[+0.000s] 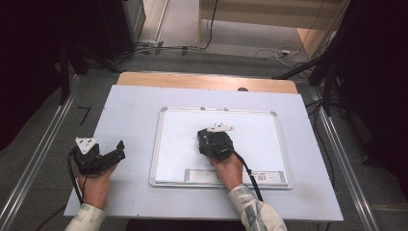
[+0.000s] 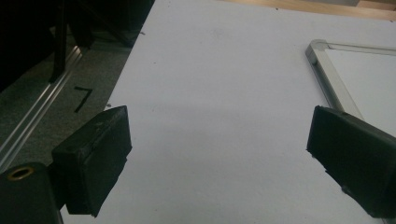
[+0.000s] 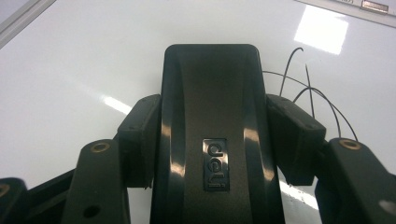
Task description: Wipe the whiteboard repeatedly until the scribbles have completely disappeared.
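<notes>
Gripping a black whiteboard eraser (image 3: 210,130): glossy plastic back, rounded corners, a shallow channel running lengthwise, a small embossed logo plate reading "deli" near the middle. Sitting squarely between the jaws of the right gripper (image 3: 212,135), both pads pressing against its long sides, its far end projecting beyond the fingertips. Resting on, or just above, the whiteboard (image 3: 70,60); contact with the surface impossible to judge. Showing thin black marker lines (image 3: 308,88) curving on the board just to the right of the eraser, and a bright ceiling-light reflection beyond them.

Looking down from the high view: right gripper (image 1: 214,143) hovering over the middle of the whiteboard (image 1: 173,144), right hand (image 1: 228,169) behind it near the board's lower edge, the eraser hidden as a dark mass under the gripper body, marker lines too faint to make out. Whiteboard lying aluminium-framed on the pale tabletop (image 1: 130,106), a pen tray along its near edge.

Holding the left gripper (image 1: 119,149) off to the left of the board, low over the tabletop, left hand (image 1: 97,185) behind it. Jaws spread wide apart in the left gripper view (image 2: 217,154), nothing between them but bare tabletop (image 2: 210,93); a corner of the whiteboard frame (image 2: 322,65) lying ahead on the right, well apart from the eraser
</notes>
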A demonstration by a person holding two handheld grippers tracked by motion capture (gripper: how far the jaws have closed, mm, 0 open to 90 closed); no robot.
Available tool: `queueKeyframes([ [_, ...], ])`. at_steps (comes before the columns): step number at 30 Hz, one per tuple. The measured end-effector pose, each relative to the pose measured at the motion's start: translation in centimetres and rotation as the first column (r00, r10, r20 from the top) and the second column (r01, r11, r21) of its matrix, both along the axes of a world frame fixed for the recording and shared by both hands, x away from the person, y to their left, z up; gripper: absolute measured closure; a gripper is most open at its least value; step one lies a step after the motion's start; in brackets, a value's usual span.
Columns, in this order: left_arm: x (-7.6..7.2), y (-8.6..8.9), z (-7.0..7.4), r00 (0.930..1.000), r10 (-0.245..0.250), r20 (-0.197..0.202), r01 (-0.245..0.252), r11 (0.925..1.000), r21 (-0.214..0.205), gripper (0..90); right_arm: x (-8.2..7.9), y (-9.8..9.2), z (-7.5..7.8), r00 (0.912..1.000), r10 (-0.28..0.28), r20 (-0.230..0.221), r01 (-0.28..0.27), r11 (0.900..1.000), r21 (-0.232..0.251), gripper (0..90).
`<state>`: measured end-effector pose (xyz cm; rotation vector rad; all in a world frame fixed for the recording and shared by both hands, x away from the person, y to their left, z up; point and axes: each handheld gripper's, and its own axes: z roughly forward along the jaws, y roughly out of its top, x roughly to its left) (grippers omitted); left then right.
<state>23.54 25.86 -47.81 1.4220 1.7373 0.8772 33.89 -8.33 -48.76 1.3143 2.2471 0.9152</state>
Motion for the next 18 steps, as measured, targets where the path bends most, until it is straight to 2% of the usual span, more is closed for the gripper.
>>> queueKeyframes([
  [4, -0.1, 0.1, 0.0, 1.0000, 0.003, 0.004, -0.003, 1.0000, -0.004, 6.9, 0.6, -0.3, 0.0, 1.0000, 0.001, 0.007, -0.001, 1.0000, -0.006, 38.2],
  [18, -0.2, 0.4, -0.1, 0.9999, 0.013, 0.001, -0.013, 0.9999, -0.010, 6.9, 4.0, -4.8, 0.3, 0.9936, -0.113, 0.002, 0.113, 0.9935, -0.012, 38.2],
])
